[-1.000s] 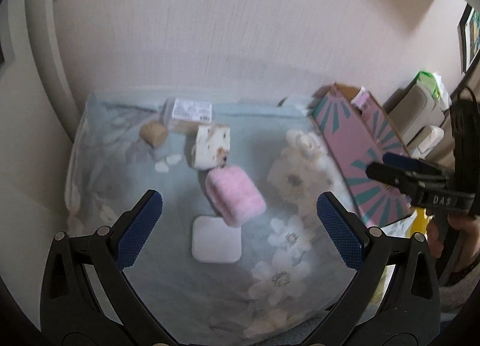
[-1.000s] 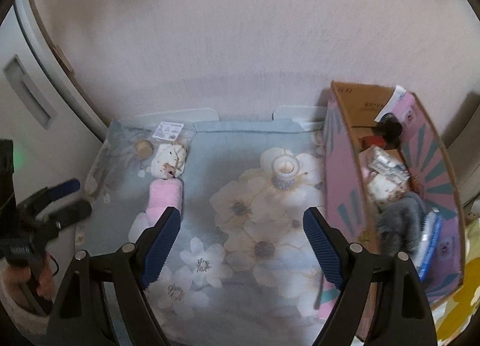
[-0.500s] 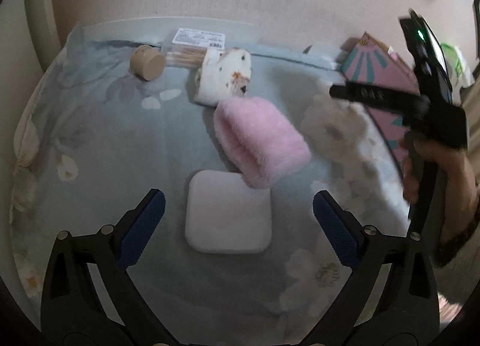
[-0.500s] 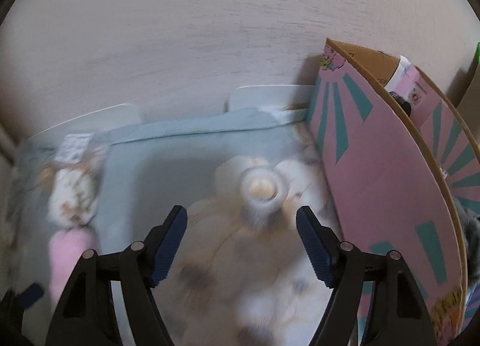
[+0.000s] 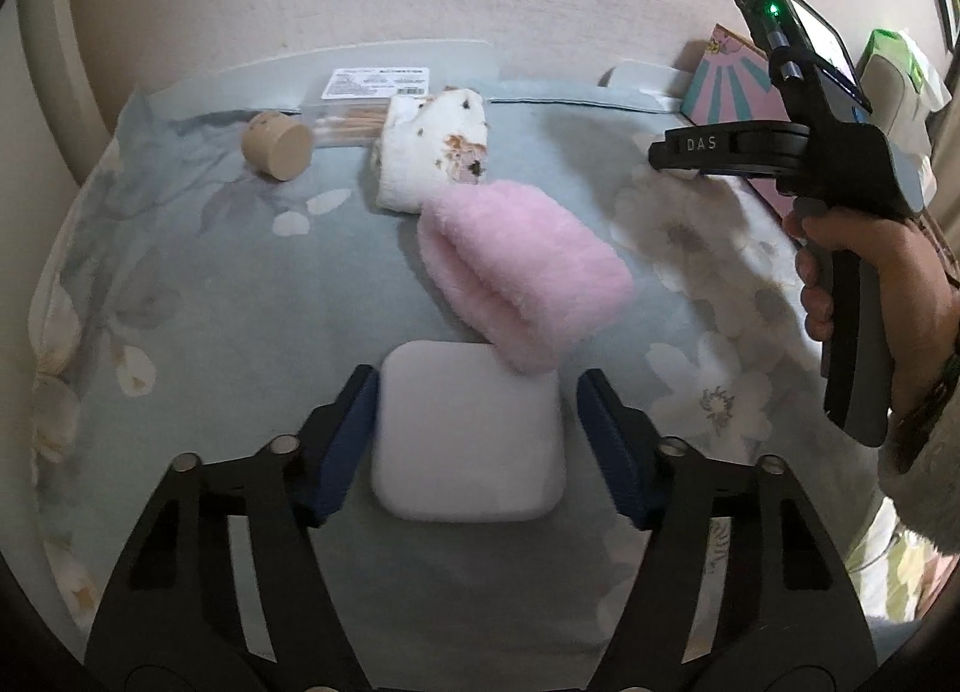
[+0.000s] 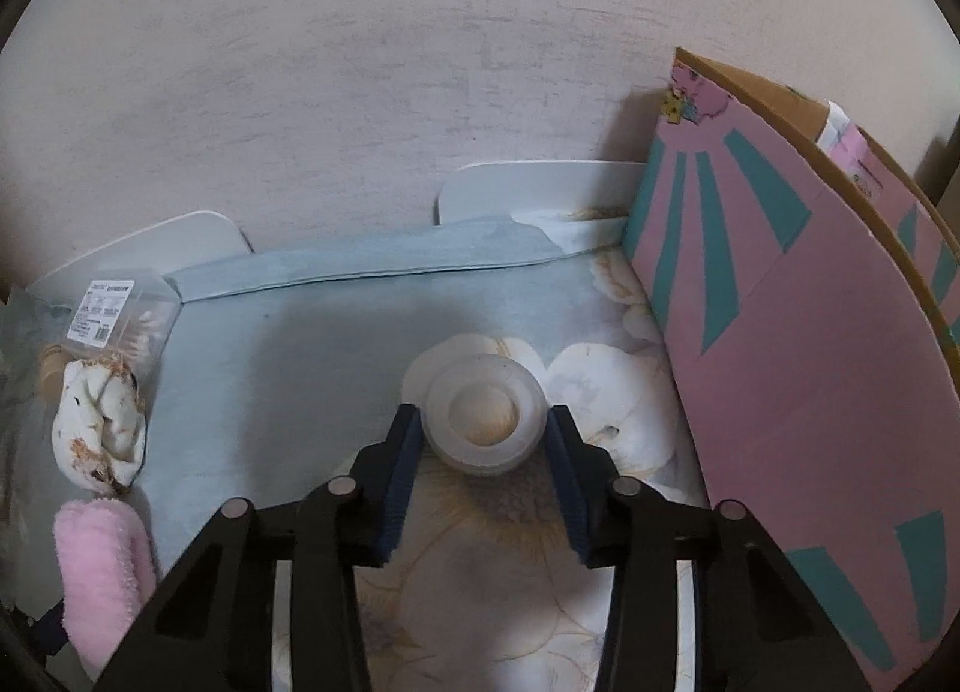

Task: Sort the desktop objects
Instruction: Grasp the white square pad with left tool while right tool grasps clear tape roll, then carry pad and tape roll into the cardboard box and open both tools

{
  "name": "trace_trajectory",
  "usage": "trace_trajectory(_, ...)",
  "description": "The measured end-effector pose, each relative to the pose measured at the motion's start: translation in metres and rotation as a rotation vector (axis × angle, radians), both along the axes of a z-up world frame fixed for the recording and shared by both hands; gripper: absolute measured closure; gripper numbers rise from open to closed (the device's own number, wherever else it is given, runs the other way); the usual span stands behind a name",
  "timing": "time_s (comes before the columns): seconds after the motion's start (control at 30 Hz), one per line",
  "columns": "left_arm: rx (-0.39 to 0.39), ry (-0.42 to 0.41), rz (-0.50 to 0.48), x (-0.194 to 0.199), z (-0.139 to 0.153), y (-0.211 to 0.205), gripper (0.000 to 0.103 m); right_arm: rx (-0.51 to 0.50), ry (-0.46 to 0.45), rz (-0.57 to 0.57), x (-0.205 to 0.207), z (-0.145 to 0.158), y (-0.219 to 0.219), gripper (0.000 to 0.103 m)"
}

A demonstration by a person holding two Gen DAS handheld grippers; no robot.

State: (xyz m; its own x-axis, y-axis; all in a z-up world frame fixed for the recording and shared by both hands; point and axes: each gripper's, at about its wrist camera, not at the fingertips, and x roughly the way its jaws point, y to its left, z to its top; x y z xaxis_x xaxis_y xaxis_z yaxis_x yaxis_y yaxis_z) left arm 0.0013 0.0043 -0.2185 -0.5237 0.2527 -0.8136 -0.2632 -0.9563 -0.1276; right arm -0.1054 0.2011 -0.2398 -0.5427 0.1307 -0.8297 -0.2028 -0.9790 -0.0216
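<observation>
Left gripper (image 5: 478,435): you have dropped in and narrowed it around the white case (image 5: 469,433); jaws close beside it, contact unclear.
Right gripper (image 6: 485,442): now closed down to the jar (image 6: 485,415); pads look touching.
Meaning: both picks nearly set.
Edges: pink sock (image 5: 523,280) overlaps the case's far corner.
Room: box (image 6: 798,344) stands just right of the jar; the counter is open leftward.

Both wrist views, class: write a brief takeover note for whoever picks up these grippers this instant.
Left gripper: open, fingers straddling the white square rounded case, not clamped.
Right gripper: pads on both sides of the small translucent round jar; contact unclear.
On the floral cloth: fluffy pink roll, white spotted roll, tan cork-like cylinder, clear swab packet.
Pink-and-teal cardboard box stands at right.
Left: lift both, then sort the rest.
</observation>
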Motion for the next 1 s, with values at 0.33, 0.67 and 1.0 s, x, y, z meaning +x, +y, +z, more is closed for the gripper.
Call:
trace_trajectory(0.33, 0.053, -0.013, 0.068, 0.002, 0.008, -0.028, 0.044, -0.041, 0.036, 0.037, 0.008, 0.008, 0.001, 0.064)
trace_trajectory(0.67, 0.084, -0.038, 0.072, -0.004, 0.036, -0.033, 0.044, -0.115, 0.050, 0.101, 0.026, 0.045, -0.002, 0.064)
trace_trajectory(1.0, 0.100, -0.060, 0.000, -0.022, 0.088, -0.017, 0.044, -0.193, 0.023, 0.269, 0.056, 0.100, -0.010, 0.064)
